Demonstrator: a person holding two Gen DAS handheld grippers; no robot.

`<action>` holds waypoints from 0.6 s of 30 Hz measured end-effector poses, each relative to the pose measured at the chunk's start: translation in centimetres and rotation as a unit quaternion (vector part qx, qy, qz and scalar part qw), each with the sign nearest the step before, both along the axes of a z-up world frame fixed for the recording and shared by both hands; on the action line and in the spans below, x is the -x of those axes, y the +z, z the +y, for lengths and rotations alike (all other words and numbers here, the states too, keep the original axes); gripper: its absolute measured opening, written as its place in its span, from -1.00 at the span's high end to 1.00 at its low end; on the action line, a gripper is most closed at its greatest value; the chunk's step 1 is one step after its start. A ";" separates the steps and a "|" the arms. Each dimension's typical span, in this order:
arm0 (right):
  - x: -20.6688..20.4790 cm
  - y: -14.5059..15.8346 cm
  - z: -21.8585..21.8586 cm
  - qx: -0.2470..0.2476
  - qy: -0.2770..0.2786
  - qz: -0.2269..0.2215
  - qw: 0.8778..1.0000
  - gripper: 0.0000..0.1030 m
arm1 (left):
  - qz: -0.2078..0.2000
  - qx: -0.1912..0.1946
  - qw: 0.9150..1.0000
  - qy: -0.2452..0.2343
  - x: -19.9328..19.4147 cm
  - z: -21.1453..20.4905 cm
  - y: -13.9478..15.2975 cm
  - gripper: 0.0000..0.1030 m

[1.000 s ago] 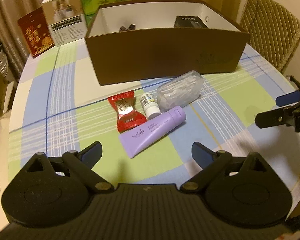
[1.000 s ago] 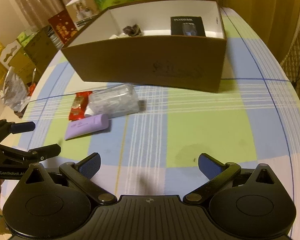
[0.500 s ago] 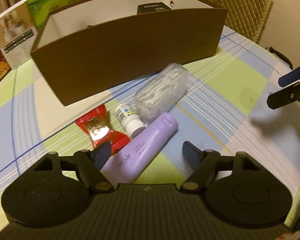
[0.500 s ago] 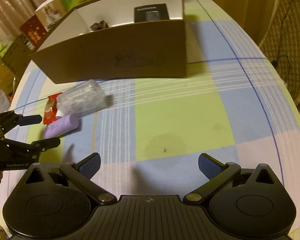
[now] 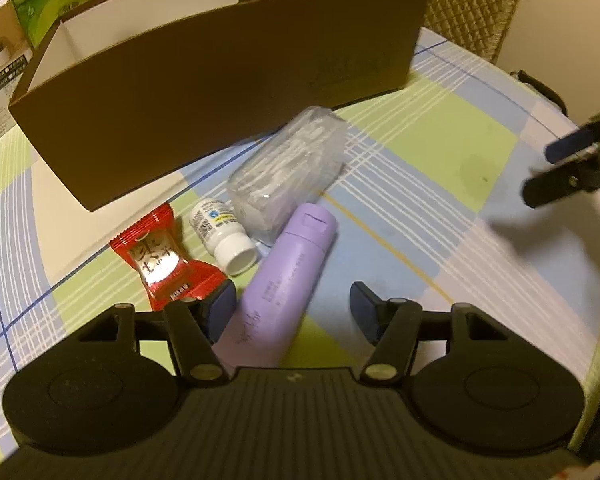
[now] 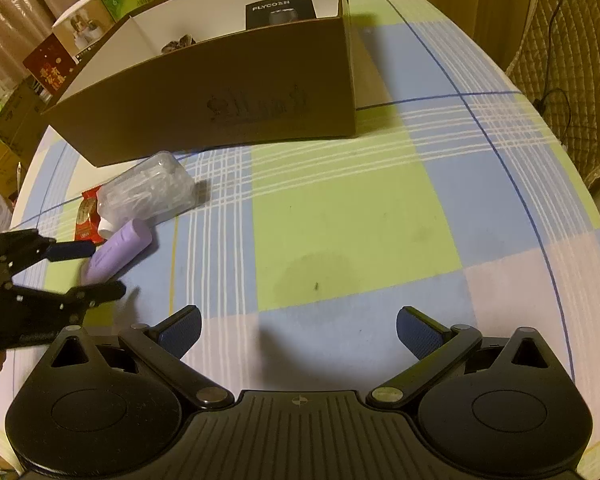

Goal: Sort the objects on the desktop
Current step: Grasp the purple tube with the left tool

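Reading FLYCO | black box [image 6: 281, 11] | inside cardboard box [image 6: 220, 108]

Lilac tube [image 5: 285, 280]: lying flat on the checked bench, flip cap pointing toward the box, crimped end nearest the camera. Small white bottle [image 5: 222, 236]: on its side, just beside the tube's cap end, white cap toward the camera. Red foil packet [image 5: 164, 260]: flat, left of the bottle. Clear plastic case [image 5: 290, 170]: lying behind the tube and bottle, close to the brown box [image 5: 220, 80]. Box: open-topped, white inside, holding a black carton [image 6: 280, 10].
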State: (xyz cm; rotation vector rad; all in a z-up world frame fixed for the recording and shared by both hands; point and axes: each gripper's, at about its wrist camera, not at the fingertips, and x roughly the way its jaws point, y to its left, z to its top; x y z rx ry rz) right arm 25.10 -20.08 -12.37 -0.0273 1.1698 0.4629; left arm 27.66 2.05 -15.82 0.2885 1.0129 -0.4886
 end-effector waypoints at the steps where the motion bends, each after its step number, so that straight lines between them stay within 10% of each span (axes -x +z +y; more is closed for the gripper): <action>1: 0.0 0.0 0.0 0.000 -0.001 0.000 1.000 -0.96 | 0.004 0.003 1.000 0.004 -0.4 0.1 -0.1 0.09; 18: -0.2 -0.4 -0.8 0.002 -0.014 0.006 1.000 -0.96 | 0.025 0.017 0.998 0.046 1.2 -0.9 -0.3 0.40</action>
